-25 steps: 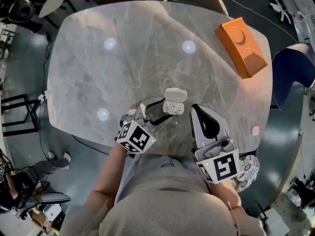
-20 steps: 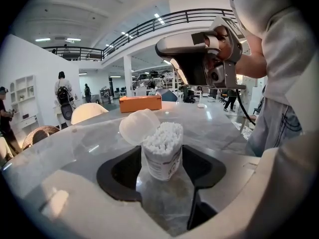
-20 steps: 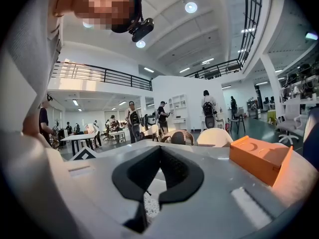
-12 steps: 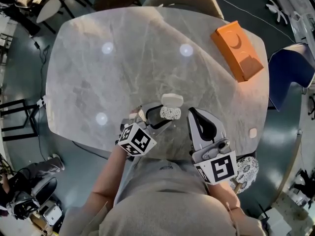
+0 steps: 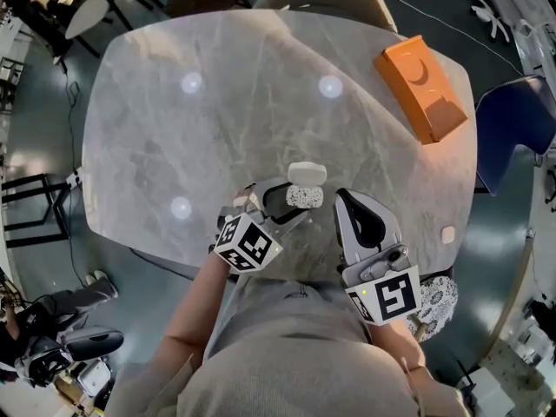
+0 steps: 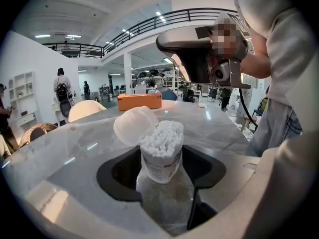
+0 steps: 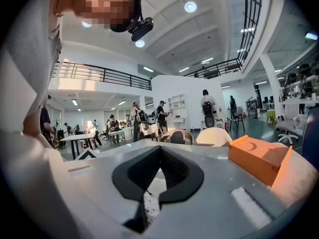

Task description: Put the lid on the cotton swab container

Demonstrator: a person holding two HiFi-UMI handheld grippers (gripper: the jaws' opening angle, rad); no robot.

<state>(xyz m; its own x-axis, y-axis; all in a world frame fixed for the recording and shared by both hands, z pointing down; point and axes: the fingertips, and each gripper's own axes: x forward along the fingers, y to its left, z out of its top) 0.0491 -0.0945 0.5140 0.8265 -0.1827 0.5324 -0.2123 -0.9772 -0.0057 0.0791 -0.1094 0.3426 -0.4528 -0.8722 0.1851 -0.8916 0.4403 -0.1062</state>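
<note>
Holding the container: the left gripper [image 5: 294,201] has a jaw on each side of the cotton swab container [image 6: 160,153], and the pads look pressed against its walls, so I judge it a grip that steadies it.
Container: upright, leaning slightly, on the near part of the table [image 5: 217,129], just in front of the person; its open top is packed with swabs.
Lid: the lid [image 6: 133,125] is off and lies on the table just beyond the container, on the side away from the person. It is tipped up and appears to touch the container's top edge. From above, its long side runs across the view.
Right gripper: the right gripper [image 5: 350,203] has its jaws closed together with nothing between them. It sits just beside the container, on its right.
Deciding relation: the lid lies ahead and to the left of the right gripper's tips, near them. With the left gripper taken up by the container, the right is the free one and close enough to take the lid.
What that calls for: probably opening the right jaws, turning them toward the lid and closing across its short side.
Risk: a nudge could push the lid away or tip the container.
Elsewhere: an orange box [image 5: 426,81] sits well apart at the far right edge.
</note>
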